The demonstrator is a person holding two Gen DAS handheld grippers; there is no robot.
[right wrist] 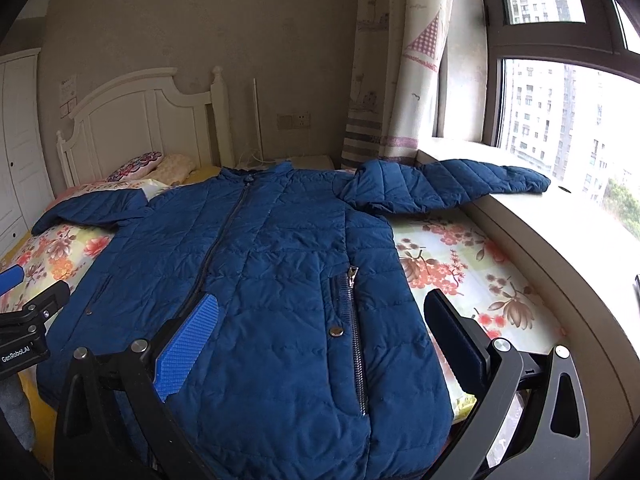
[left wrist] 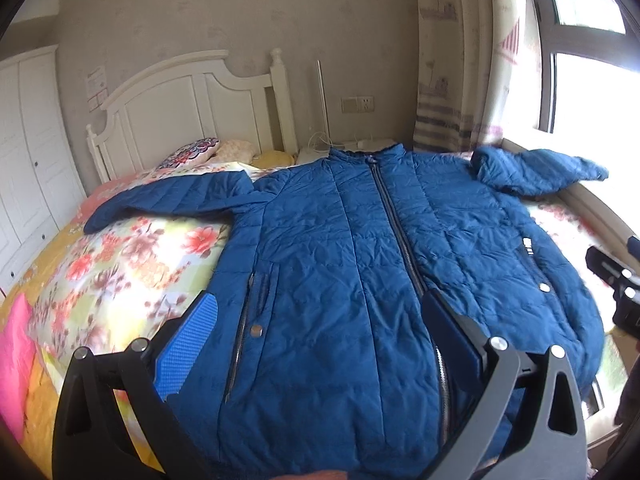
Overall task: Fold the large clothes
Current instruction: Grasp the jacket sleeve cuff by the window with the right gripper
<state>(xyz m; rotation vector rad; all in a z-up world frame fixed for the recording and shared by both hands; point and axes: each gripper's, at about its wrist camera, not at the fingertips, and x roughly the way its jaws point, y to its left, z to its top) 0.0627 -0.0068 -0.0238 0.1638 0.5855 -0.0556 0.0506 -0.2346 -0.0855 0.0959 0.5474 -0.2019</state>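
Both claws, left claw (left wrist: 320, 344) and right claw (right wrist: 324, 344), hang spread apart above the jacket (left wrist: 340, 260); slippery quilting ahead could slide from a shallow pinch.

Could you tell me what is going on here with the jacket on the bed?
A person holds a two-finger gripper in each hand above the hem of a blue quilted jacket spread flat, zipped, on a floral bed. The left gripper and right gripper are both open, gripping nothing. One sleeve lies toward the windowsill. No fold shows yet.
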